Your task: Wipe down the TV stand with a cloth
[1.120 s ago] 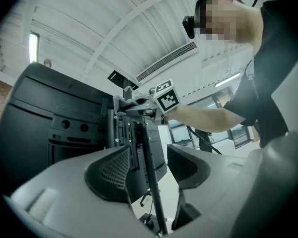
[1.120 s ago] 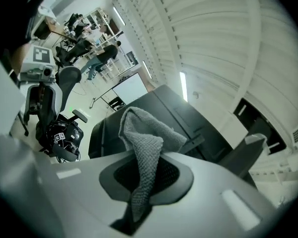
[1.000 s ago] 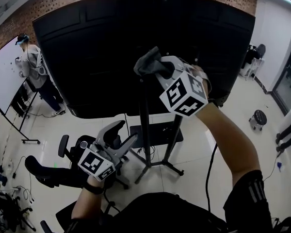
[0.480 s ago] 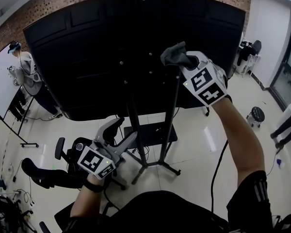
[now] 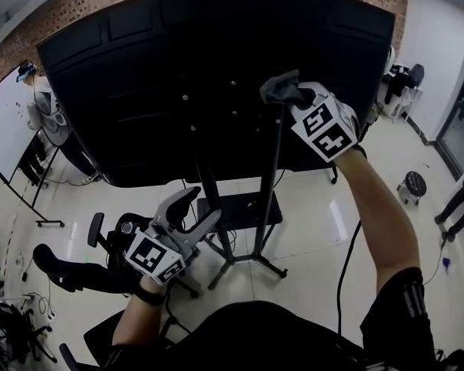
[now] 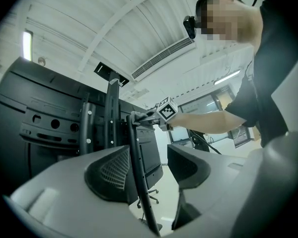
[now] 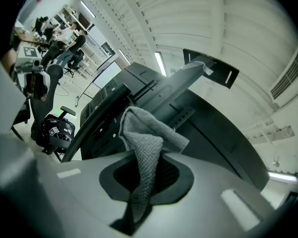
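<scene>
Grey cloth (image 7: 148,142) (right gripper (image 5: 288,96))

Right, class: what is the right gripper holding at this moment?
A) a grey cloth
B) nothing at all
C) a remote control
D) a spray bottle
A: in the right gripper view, the right gripper is shut on a grey cloth that sticks up from between its jaws.

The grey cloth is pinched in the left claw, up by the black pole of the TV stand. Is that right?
Not quite. The cloth is pinched in the right claw, not the left one, and the right gripper view shows it. It is indeed up by the black pole of the TV stand. The left claw is open and grips nothing.
</scene>
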Demonstrator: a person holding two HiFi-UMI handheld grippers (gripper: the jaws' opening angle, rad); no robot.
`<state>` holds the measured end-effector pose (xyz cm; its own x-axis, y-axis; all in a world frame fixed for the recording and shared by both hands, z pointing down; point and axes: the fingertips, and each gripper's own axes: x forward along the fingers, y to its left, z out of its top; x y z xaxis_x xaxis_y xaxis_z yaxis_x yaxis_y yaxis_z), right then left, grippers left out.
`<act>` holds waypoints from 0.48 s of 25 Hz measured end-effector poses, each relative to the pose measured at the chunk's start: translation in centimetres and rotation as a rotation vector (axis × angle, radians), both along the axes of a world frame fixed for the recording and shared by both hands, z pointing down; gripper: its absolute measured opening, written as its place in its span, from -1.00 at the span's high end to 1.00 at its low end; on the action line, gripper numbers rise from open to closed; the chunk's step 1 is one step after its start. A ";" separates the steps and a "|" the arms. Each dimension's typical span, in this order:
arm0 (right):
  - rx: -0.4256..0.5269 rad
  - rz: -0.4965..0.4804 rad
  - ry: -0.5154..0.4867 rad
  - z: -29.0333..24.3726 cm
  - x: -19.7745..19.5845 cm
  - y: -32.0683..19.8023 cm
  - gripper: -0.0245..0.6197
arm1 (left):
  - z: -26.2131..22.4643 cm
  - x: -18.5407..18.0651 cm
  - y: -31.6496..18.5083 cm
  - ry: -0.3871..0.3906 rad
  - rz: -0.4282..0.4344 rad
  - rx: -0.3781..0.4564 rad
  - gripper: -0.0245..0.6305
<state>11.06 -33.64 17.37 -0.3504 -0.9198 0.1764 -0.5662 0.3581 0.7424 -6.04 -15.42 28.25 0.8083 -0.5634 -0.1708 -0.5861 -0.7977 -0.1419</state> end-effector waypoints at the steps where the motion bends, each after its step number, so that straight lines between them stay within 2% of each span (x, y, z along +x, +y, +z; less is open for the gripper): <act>1: -0.004 -0.003 0.001 0.4 0.1 -0.2 0.83 | 0.1 0.1 0.0 -0.001 -0.004 -0.005 0.13; 12: -0.094 -0.034 -0.015 6.0 0.8 -1.0 0.83 | 1.5 1.3 0.1 -0.017 -0.023 -0.040 0.13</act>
